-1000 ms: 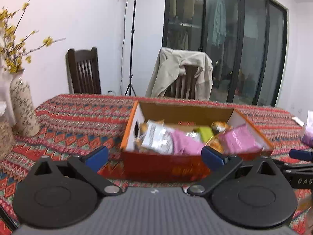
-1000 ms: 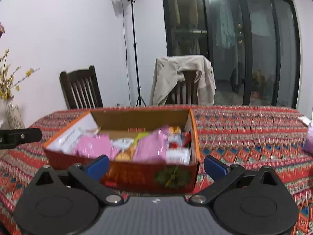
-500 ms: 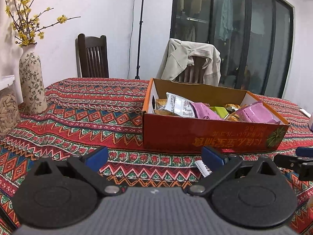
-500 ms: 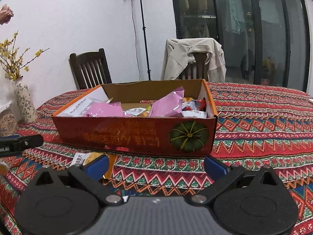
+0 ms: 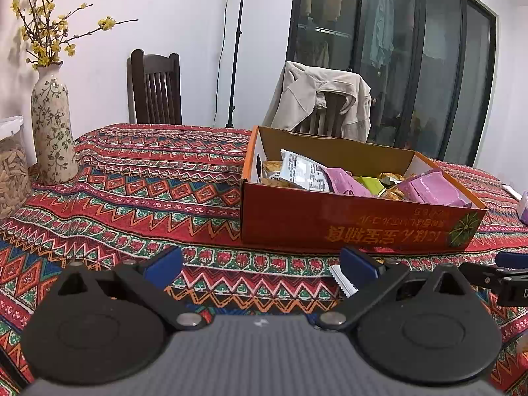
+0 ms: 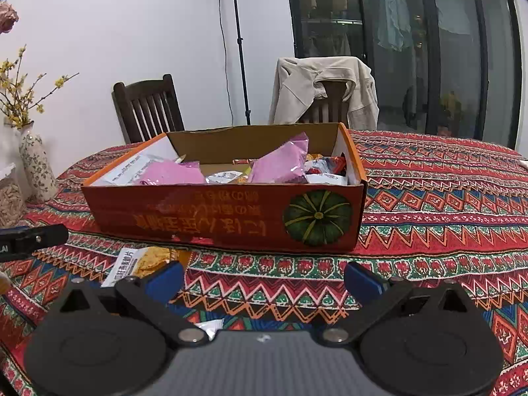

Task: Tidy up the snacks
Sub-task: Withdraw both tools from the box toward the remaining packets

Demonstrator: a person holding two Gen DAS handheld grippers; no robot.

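Observation:
An orange-red cardboard box (image 5: 356, 227) (image 6: 224, 221) holds several snack packets, pink, white and green among them. It sits on the patterned tablecloth ahead of both grippers. My left gripper (image 5: 260, 267) is open and empty, low over the cloth in front of the box. My right gripper (image 6: 264, 279) is open and empty too. A loose snack packet (image 6: 142, 262) with a white and yellow wrapper lies on the cloth in front of the box, just past the right gripper's left finger. Its white edge (image 5: 340, 280) shows by the left gripper's right finger.
A flowered vase (image 5: 51, 132) and a jar of seeds (image 5: 11, 178) stand at the table's left. Two chairs stand behind the table, one dark wood (image 5: 155, 92), one draped with a beige jacket (image 5: 320, 99). A light stand (image 6: 239, 46) rises by the wall.
Both grippers have pulled back from the box and dropped lower toward the table. The box now looks farther off, and the loose packet has come into view in front of it.

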